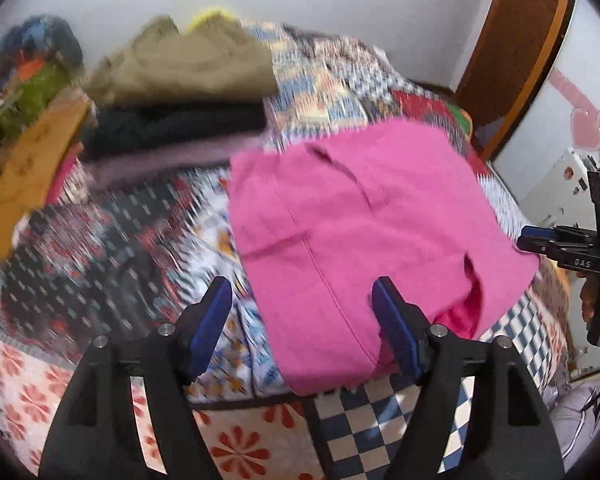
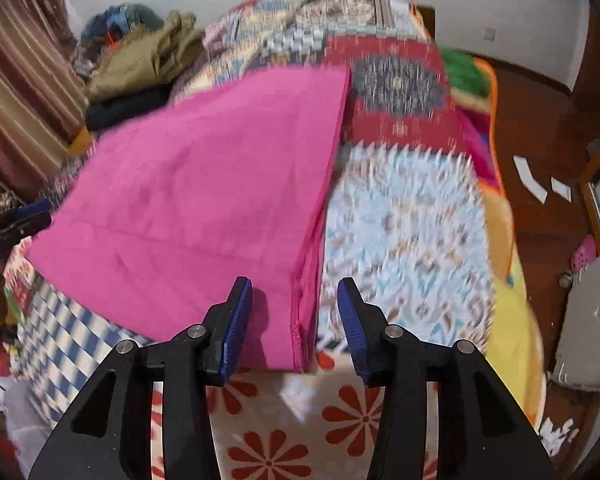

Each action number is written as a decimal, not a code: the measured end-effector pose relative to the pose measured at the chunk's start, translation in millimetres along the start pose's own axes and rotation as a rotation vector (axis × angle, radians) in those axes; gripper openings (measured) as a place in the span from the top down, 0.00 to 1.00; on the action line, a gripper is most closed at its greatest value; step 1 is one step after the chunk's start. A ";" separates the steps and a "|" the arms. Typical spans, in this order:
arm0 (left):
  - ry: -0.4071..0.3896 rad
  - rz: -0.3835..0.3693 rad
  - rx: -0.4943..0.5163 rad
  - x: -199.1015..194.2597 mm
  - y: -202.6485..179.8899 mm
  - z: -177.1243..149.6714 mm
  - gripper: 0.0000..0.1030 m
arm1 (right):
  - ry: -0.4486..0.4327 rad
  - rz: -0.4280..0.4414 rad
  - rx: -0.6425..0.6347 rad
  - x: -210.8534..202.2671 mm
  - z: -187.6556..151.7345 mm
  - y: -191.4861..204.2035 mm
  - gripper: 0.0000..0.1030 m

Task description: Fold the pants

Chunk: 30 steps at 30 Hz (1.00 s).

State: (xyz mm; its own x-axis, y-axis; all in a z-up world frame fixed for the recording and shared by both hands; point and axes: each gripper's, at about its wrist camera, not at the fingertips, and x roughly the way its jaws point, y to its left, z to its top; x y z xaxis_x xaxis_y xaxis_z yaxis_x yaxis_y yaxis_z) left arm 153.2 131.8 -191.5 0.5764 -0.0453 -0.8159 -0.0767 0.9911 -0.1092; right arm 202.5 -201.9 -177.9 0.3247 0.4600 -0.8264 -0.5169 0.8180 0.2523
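Your left gripper [image 1: 302,320] and right gripper [image 2: 296,312] both stand with jaws wide, holding nothing. The pink pants [image 1: 364,240] lie partly folded at the bed's [image 2: 400,220] near edge; a shallow pinch there could catch only the top layer and drag them off.
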 end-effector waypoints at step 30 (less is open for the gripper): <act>0.096 -0.050 -0.273 -10.7 39.4 -14.1 0.25 | -0.035 0.045 -0.255 36.5 33.3 95.9 0.51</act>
State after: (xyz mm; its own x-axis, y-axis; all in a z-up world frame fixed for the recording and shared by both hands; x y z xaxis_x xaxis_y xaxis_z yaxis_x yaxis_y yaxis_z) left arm 132.5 169.6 -195.1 0.5064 -0.1179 -0.8542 -0.2737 0.9174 -0.2889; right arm 191.2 -95.1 -167.1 0.3219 0.5088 -0.7985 -0.7130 0.6851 0.1492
